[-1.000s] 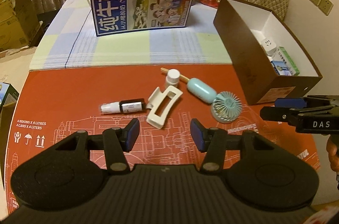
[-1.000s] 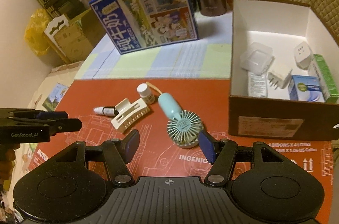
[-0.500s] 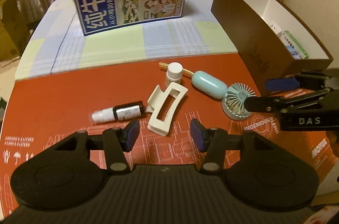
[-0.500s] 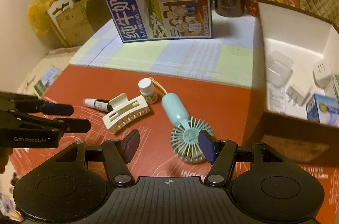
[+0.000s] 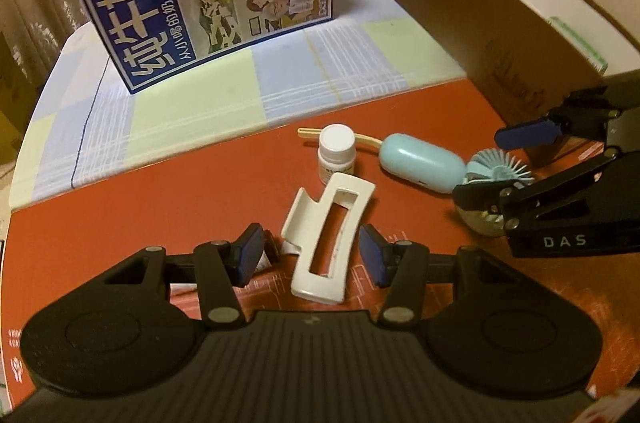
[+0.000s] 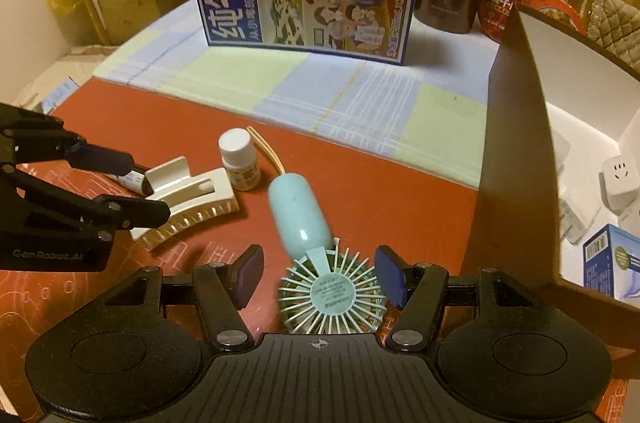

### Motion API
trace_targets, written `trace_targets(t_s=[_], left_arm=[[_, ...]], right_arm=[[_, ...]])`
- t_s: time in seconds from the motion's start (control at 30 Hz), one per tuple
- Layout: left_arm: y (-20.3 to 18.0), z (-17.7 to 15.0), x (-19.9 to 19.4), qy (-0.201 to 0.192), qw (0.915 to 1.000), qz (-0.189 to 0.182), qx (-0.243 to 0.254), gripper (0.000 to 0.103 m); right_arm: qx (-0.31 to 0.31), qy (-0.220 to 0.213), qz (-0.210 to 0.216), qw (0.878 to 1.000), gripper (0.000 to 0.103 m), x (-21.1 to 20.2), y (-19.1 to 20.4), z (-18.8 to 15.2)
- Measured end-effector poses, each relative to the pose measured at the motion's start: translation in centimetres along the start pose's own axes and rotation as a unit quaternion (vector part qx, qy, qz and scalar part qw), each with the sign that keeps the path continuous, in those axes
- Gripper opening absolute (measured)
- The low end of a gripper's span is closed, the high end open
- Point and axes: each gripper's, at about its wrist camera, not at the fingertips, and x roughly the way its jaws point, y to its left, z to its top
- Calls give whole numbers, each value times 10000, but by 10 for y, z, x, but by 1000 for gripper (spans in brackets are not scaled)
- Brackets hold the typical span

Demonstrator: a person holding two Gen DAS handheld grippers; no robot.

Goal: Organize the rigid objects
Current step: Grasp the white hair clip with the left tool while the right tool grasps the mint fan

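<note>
Left tongs [image 5: 310,253] stand about half open, straddling the white hair claw clip [image 5: 326,243] on the red worktop [image 5: 120,207] — pads clear of it, nothing gripped. Right tongs [image 6: 318,273] are also about half open, bracketing the head of the mint handheld fan [image 6: 332,297], not clamped. Pill bottle [image 5: 337,153] sits just at 12 o'clock of the clip; the fan's handle lies at 2 o'clock of it. Brown box [image 6: 516,143] sits at 2 o'clock of the fan — a white plug adapter [image 6: 620,179] inside.
</note>
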Motion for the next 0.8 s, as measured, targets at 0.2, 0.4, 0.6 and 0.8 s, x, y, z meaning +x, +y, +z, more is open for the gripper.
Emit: trace_targets(t_s=[0.2, 0.4, 0.6, 0.8], left_arm=[[-1, 5, 14, 22, 9998, -14, 180, 49], [-5, 6, 20, 65, 9997, -105, 208, 45], [-9, -1, 20, 123, 9996, -186, 164, 36], [-13, -14, 9, 137, 9997, -194, 77, 36]], right_arm=[[-35, 127, -73, 9999, 59, 13, -3, 4], [-32, 245, -57, 9997, 58, 15, -5, 2], [34, 301, -67, 9995, 56, 9, -5, -5], [143, 351, -106, 9992, 56, -4, -3, -19]])
